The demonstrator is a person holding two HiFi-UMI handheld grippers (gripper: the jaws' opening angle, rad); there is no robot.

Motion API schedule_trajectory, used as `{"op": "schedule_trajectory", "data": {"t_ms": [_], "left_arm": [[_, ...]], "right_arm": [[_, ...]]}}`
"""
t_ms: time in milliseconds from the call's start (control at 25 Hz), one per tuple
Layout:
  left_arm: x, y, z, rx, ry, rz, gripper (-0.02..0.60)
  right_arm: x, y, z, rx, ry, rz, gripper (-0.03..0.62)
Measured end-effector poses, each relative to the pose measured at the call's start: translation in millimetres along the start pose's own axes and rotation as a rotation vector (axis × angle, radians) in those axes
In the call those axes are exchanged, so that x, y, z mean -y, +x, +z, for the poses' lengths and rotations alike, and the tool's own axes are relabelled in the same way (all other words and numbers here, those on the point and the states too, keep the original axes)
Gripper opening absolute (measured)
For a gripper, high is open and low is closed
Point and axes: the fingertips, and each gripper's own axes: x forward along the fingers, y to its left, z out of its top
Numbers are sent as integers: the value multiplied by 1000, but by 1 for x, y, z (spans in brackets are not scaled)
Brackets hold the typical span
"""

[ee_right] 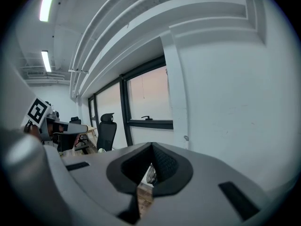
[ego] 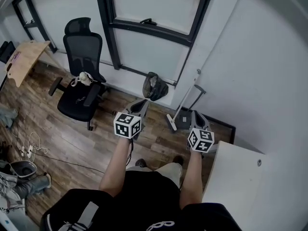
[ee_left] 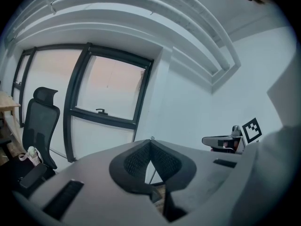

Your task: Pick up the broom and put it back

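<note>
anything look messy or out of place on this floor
Nothing spilled or broken. A dark bag lies slumped under the window, and loose cables sprawl over the wood floor at the left. The broom leans tilted against the white wall, not fallen.

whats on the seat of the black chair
A small whitish object lies on the chair seat by the backrest; it is too small to identify. The seat hides whatever is under it.
</note>
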Motion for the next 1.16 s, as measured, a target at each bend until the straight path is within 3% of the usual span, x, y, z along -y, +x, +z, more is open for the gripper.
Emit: {"op": "schedule_trajectory", "data": {"t_ms": [1160], "left_arm": [[12,-23,-20,-31,-9,18,17]], "right_arm": [[-20,-12,-21,-28,-2,70,25]]}}
